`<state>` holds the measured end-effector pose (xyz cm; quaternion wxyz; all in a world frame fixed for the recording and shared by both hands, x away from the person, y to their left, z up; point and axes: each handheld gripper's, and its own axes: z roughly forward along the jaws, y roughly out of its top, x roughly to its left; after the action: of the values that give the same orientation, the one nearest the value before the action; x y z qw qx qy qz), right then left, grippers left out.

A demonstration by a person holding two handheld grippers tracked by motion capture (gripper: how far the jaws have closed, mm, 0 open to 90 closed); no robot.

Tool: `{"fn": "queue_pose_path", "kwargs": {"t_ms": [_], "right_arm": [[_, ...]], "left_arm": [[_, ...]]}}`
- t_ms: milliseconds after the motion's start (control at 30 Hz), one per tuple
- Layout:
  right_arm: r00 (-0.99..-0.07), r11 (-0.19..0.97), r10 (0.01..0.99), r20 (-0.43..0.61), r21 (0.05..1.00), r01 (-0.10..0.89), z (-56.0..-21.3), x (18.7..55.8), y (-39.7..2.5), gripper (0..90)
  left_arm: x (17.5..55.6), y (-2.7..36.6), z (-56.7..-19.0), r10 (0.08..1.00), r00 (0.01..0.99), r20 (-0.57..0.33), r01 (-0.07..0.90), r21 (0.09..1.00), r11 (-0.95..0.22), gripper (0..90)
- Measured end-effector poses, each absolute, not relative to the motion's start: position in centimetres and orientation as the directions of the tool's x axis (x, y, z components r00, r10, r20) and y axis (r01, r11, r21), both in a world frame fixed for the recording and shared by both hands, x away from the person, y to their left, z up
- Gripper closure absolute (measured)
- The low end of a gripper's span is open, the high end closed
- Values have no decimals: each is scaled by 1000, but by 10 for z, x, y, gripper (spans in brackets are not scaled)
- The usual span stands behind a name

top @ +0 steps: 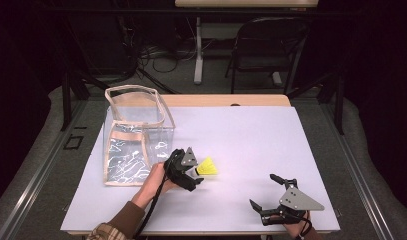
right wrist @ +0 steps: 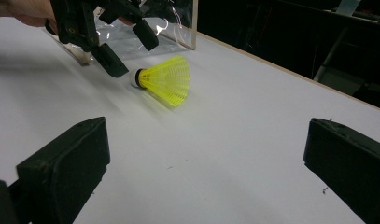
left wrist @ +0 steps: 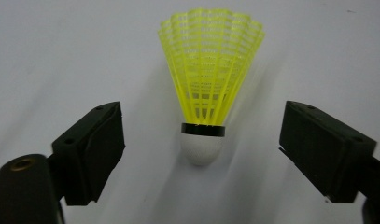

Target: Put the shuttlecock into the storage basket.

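Shuttlecock [top: 207, 167], yellow-skirted with a white cork and a black band, lies on its side on the white surface [top: 251, 145], a little left of centre and towards the near edge. In the high view its skirt fans out to the right and its cork points left, into the left gripper [top: 193, 176]. That gripper is held in a hand [top: 156, 181] that comes in from the near left, and its jaws are spread wide apart, one on each side of the cork. In the left gripper view the cork of the shuttlecock [left wrist: 202, 147] sits midway between the two black jaws, with clear gaps on both sides, so nothing is clamped. The right gripper view shows the shuttlecock [right wrist: 165, 80] resting on the surface, with the left gripper [right wrist: 131, 57] coming down at its cork end from the far left.

Just left of the left gripper stands a clear plastic bag [top: 133, 137] with beige trim, upright and open at the top, near the left edge of the surface.

The right gripper [top: 265, 191] hovers at the near right corner, well apart from the shuttlecock, its jaws also spread wide and holding nothing. Beyond the surface, a dark folding chair [top: 263, 45] stands on the floor.
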<state>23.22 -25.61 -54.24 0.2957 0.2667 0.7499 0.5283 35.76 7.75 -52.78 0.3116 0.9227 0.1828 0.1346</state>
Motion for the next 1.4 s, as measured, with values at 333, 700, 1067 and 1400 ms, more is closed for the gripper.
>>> {"fn": "queue_pose_path", "kwargs": {"t_ms": [333,700,1067,1400], "right_arm": [[-682,300,713,-162,950,88,-543,232,-256,0],[-683,305,711,-164,948,91,-543,232,-256,0],[-685,308,710,-164,947,93,-543,232,-256,0],[-686,311,709,-165,946,94,-543,232,-256,0]], "left_arm": [[361,74,-532,404,907,118,265,584,-767,339],[366,73,-538,396,914,88,282,565,-776,467],[368,73,-542,391,918,65,290,562,-774,556],[370,74,-543,394,916,79,288,555,-781,624]]}}
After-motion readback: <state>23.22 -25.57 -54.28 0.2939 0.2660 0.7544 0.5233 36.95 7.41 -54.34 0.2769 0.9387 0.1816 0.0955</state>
